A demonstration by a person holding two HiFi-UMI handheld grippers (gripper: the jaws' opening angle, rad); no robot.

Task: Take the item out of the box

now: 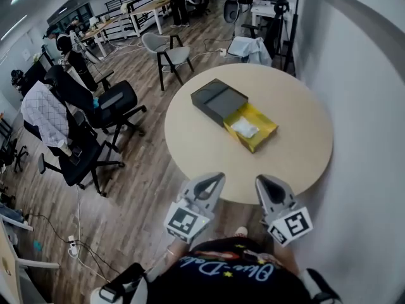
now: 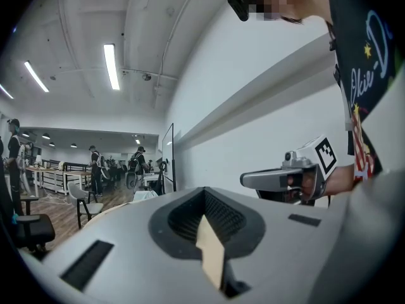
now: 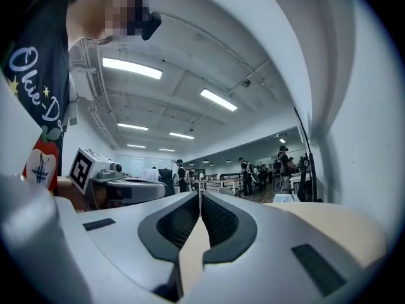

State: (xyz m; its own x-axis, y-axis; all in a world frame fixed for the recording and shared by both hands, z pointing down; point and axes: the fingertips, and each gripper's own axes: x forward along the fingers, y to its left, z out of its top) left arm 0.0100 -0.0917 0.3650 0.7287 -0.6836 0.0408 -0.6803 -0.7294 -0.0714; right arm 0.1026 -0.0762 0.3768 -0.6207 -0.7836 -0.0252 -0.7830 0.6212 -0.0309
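On the round beige table [image 1: 297, 151] lies a box: a dark grey sleeve [image 1: 218, 99] with a yellow tray [image 1: 266, 135] slid out of it toward me. A white wrapped item [image 1: 244, 128] rests in the tray. My left gripper [image 1: 214, 178] and right gripper [image 1: 263, 181] hover side by side at the table's near edge, well short of the box, both shut and holding nothing. In the left gripper view the jaws [image 2: 204, 192] meet at their tips, and the right gripper [image 2: 285, 179] shows beside them. The right gripper's jaws [image 3: 200, 195] are likewise together.
A white wall [image 1: 361, 75] runs close along the table's right side. Black office chairs [image 1: 104, 106] and a grey chair [image 1: 168, 52] stand on the wood floor to the left and behind. People work at far desks [image 1: 136, 11].
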